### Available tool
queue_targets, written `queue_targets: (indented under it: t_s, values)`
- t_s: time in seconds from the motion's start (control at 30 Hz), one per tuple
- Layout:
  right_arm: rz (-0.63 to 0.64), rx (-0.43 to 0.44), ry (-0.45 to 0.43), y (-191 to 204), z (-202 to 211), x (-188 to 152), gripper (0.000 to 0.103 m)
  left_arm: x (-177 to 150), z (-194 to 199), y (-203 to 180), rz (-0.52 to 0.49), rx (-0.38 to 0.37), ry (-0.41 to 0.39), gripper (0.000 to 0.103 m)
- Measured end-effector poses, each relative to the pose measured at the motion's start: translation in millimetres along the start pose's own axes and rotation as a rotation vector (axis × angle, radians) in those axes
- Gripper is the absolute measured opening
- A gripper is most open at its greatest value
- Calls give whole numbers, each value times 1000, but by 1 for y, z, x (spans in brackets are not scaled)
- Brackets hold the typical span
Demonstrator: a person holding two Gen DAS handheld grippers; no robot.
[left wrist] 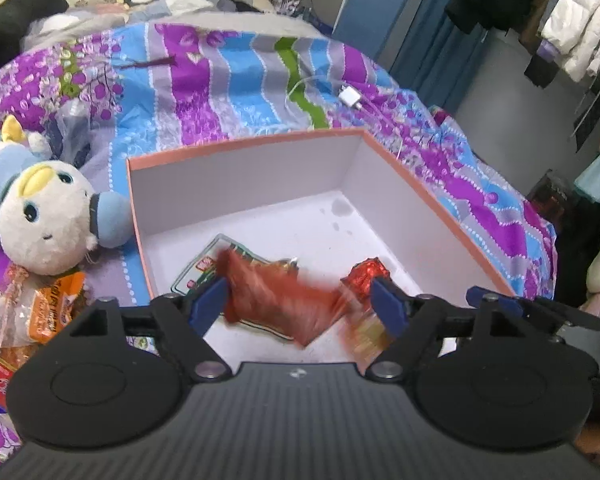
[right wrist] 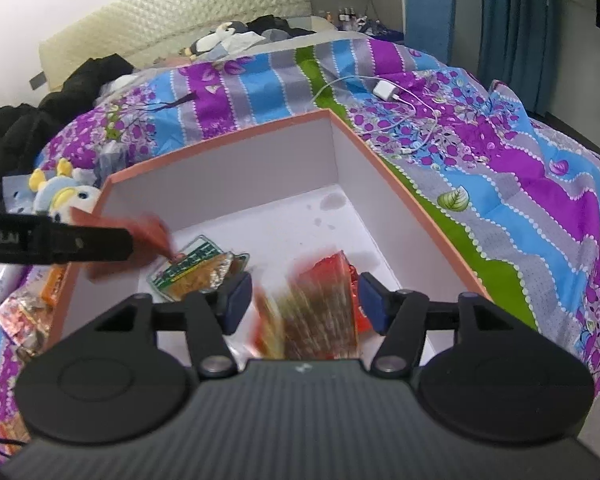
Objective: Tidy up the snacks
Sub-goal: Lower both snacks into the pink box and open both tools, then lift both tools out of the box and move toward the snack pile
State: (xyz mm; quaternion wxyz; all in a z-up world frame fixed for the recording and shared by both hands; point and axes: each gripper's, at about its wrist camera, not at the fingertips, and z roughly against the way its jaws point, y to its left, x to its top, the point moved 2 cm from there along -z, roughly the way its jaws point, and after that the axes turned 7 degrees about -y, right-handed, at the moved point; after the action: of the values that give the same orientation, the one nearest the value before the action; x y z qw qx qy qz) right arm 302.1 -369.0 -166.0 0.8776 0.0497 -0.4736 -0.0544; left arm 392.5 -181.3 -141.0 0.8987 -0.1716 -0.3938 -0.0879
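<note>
An open box with an orange rim [left wrist: 244,145] [right wrist: 220,138] and white inside lies on the bed. My left gripper [left wrist: 300,300] is open over its near part, with a blurred red-brown snack packet [left wrist: 276,296] between the fingers, seemingly loose. A green-edged packet [left wrist: 204,264] [right wrist: 198,266] and a shiny red wrapped snack [left wrist: 366,274] lie in the box. My right gripper [right wrist: 304,300] is open over the box, with a blurred red and brown packet [right wrist: 320,304] between its fingers. The left gripper's arm [right wrist: 60,242] shows in the right wrist view.
A white and blue plush toy [left wrist: 52,216] [right wrist: 66,196] lies left of the box. Several more snack packets [left wrist: 40,312] [right wrist: 24,312] lie on the quilt at lower left. A white charger with cable [left wrist: 350,96] [right wrist: 384,90] lies beyond the box. Clothes hang at right.
</note>
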Motion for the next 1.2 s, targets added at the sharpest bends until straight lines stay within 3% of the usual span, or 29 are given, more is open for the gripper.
queue_targets:
  t_s: [0.1,0.47,0.7,1.2]
  values:
    - [-2,-13,-15,3,13,0,71,2,20,0,10,-4,-32,86]
    - [-10,20,-95,23,85,-3,71,-9,125,0,8,24,-135,86]
    - [5,53,-150,40,133,-13,71,-36,187,-1,12,36,-177,86]
    - [43,107,-184,67,205,-52,71,-103,291,3,45,94,-239,86]
